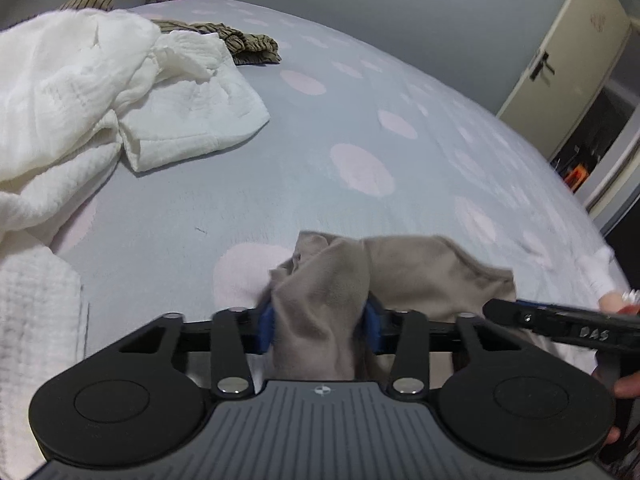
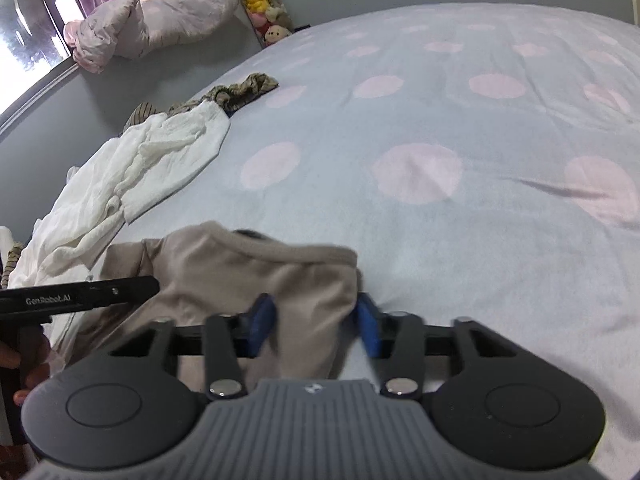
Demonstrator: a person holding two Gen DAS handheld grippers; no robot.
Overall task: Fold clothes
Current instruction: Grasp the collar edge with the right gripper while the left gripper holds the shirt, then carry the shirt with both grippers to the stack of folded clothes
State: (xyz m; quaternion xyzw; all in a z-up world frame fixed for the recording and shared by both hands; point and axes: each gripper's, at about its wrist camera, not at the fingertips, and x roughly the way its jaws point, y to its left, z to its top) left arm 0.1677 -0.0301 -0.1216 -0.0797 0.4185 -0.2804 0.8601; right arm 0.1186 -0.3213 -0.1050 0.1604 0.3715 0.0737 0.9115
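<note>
Both hand-held grippers, left (image 1: 320,322) and right (image 2: 316,322), are clamped on a beige top (image 2: 240,276), which is held just above the spotted bed (image 2: 420,128); a white garment (image 1: 100,92) is seen lying near on the left

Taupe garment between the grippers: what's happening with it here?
A person holds two handheld grippers over a bed with a polka-dot sheet. The left gripper and right gripper each pinch part of the taupe garment, bunched and not yet folded. A crumpled white garment and an olive striped one lie behind.
</note>
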